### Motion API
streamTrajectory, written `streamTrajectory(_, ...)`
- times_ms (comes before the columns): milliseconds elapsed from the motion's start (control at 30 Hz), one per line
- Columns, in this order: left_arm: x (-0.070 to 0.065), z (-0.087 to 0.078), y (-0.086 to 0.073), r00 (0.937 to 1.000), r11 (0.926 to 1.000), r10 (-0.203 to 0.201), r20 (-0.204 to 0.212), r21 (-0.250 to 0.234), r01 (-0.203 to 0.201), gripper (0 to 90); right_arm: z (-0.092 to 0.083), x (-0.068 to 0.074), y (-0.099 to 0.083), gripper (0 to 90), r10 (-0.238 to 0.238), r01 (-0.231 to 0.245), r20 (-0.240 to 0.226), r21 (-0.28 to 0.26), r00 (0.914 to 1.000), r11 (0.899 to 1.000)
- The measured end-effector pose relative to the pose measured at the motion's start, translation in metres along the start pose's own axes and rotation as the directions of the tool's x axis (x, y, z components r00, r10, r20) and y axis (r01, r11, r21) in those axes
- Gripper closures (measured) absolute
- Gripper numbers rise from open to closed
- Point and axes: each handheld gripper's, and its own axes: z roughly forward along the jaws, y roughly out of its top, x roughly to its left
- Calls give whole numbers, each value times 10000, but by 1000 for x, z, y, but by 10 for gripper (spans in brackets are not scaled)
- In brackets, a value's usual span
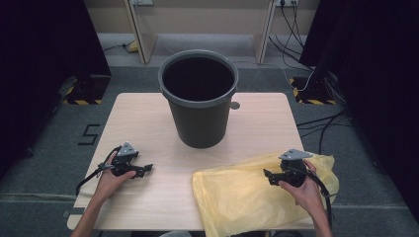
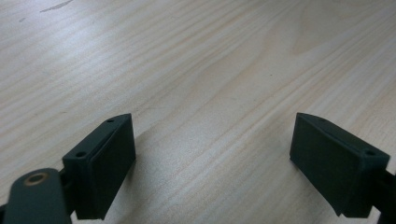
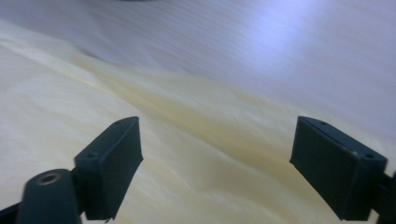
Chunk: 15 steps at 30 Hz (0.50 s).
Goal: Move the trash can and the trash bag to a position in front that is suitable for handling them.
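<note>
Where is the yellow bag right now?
In the high view the yellow bag lies flat on the table's near right corner, under the right gripper and in front of the grey bin.

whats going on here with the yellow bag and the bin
A person holds a gripper in each hand at a wooden table. The right gripper hangs over a yellow bag lying flat at the near right, jaws open and nothing gripped. The left gripper sits open above bare wood at the near left. A dark bin stands at the far middle, unlined.
</note>
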Motion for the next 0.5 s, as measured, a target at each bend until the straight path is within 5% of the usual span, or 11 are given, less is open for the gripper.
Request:
streamTrajectory(33,0,0,0,10000,10000,0,0,0,0,132,1,4,7,161,-487,485,-322,-70,9983,9988)
streamTrajectory(67,0,0,0,10000,10000,6,-5,9,-6,132,1,4,7,161,-487,485,-322,-70,9983,9988)
streamTrajectory(167,0,0,0,10000,10000,5,-4,7,-5,132,22,19,31,160,-1923,1948,-1179,94,9742,9808)
streamTrajectory(200,0,0,0,10000,10000,5,-4,7,-5,132,22,19,31,160,-1923,1948,-1179,94,9742,9808)
streamTrajectory(300,0,0,0,10000,10000,4,5,6,-4,131,50,32,40,163,-2648,2804,-1748,713,9483,9572)
streamTrajectory(333,0,0,0,10000,10000,5,4,4,-5,132,68,37,43,164,-3001,3278,-2041,1186,9318,9373)
streamTrajectory(433,0,0,0,10000,10000,7,1,8,-7,131,89,38,44,172,-3240,3685,-2415,1692,9147,9141)
streamTrajectory(500,0,0,0,10000,10000,-1,5,-3,1,131,97,35,44,161,-3003,3546,-2772,1720,9127,9191)
